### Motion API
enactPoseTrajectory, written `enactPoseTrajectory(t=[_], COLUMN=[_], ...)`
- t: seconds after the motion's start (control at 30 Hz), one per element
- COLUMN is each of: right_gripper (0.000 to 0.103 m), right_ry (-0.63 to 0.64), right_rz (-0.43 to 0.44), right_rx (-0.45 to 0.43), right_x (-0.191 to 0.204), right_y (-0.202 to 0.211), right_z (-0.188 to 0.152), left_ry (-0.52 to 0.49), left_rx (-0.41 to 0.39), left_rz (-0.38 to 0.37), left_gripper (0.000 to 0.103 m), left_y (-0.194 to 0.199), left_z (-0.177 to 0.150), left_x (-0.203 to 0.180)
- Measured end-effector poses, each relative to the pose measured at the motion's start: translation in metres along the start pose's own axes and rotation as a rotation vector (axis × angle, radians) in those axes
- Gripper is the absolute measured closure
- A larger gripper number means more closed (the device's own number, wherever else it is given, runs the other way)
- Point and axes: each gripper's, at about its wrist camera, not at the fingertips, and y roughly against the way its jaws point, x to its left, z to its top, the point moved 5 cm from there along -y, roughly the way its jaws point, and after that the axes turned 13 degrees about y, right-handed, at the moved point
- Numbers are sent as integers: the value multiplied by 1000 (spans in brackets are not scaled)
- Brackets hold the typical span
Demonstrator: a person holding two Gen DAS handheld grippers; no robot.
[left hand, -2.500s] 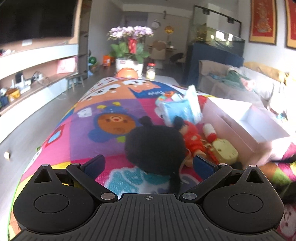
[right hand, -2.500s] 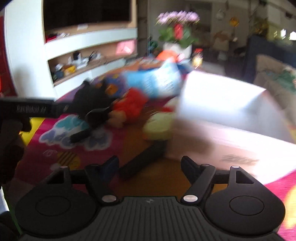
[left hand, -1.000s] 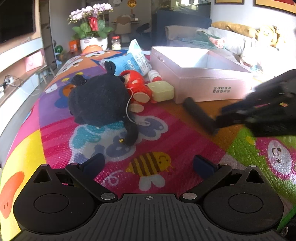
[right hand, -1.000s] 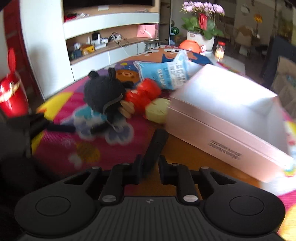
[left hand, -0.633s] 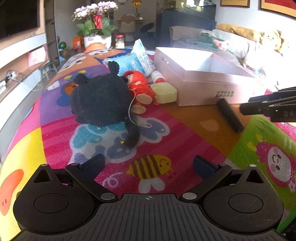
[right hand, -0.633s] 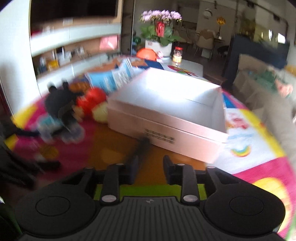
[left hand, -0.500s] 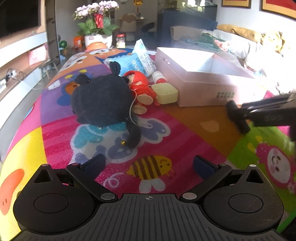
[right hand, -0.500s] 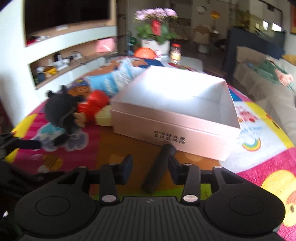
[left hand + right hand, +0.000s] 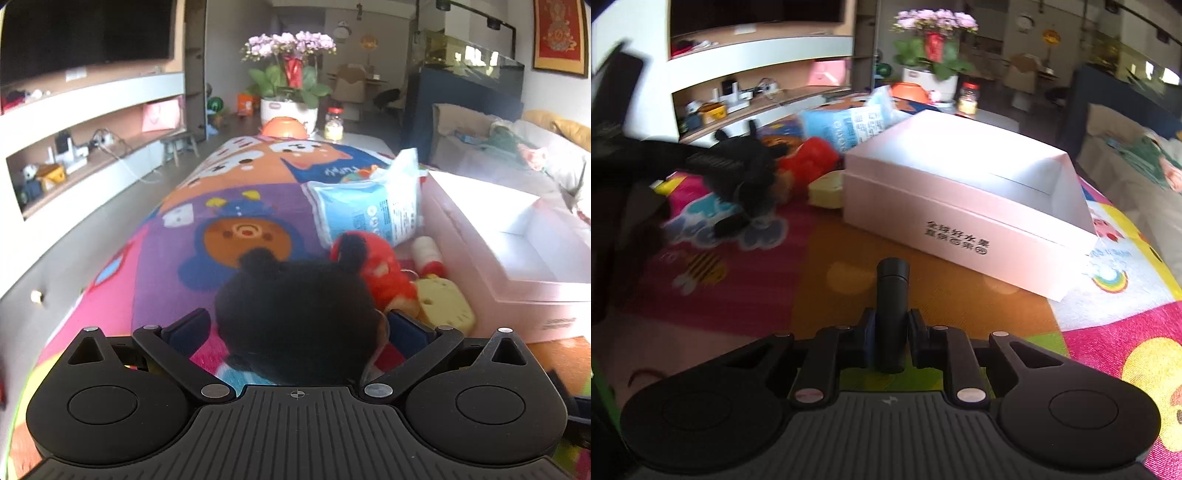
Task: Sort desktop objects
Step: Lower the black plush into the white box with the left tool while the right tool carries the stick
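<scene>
A fuzzy black plush toy [image 9: 295,317] is lying on the smooth printed mat [image 9: 236,206] (slightly glossy), beside a matt pink cardboard box [image 9: 960,192] and crinkly plastic packet [image 9: 364,214].

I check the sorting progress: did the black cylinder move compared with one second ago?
Yes. The black cylinder went rightward along the pink box front, toward its printed label.

A potted orchid with pink blooms [image 9: 291,74] stands at the far end of the room, an orange bowl [image 9: 283,127] and a lidded jar [image 9: 333,125] just before it. Wall shelves [image 9: 88,122] on the left carry small clutter beneath a dark television [image 9: 88,35]. A sofa [image 9: 546,147] lies on the right.
</scene>
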Motion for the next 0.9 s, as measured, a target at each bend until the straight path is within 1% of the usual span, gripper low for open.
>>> enactPoseTrajectory(t=[0.07, 0.1, 0.13, 0.2, 0.23, 0.33, 0.4, 0.5, 0.57, 0.63, 0.73, 0.83, 0.9], right_gripper=[85, 85, 85, 85, 84, 85, 85, 85, 85, 85, 85, 85, 85], right_ry=[-7, -16, -24, -31, -34, -28, -27, -43, -77, -104, -144, -173, -182], right_rz=[-1, -3, -6, -5, -4, 21, 31, 32, 36, 11, -44, -110, -152], right_rx=[-2, -5, -11, -7, -2, 15, 19, 7, -3, -35, -123, -228, -288], right_x=[-1, -4, -5, -5, -5, -4, -3, -7, -17, -29, -53, -77, -89], right_y=[0, -2, -4, -10, -12, -8, -1, 19, 36, 59, 99, 133, 147], right_z=[-1, 0, 1, 3, 6, 8, 4, -2, -5, -6, 4, 20, 30], left_ry=[-10, -15, -26, -52, -70, -135, -182, -230, -258, -268, -279, -338, -361], left_rx=[8, 13, 21, 20, 28, 39, 47, 85, 91, 62, -38, -168, -210], left_rz=[-3, -11, -24, -25, -39, -97, -149, -242, -302, -365, -446, -482, -492], left_gripper=[1, 10, 12, 12, 12, 12, 12, 12, 12, 12, 12, 12, 12], left_y=[-3, -3, -2, 5, 12, 37, 58, 89, 110, 132, 159, 169, 160], left_z=[0, -1, -3, -7, -10, -22, -31, -46, -51, -43, -15, 17, 36], left_x=[2, 3, 3, 2, 1, -4, -9, -19, -28, -39, -62, -94, -115])
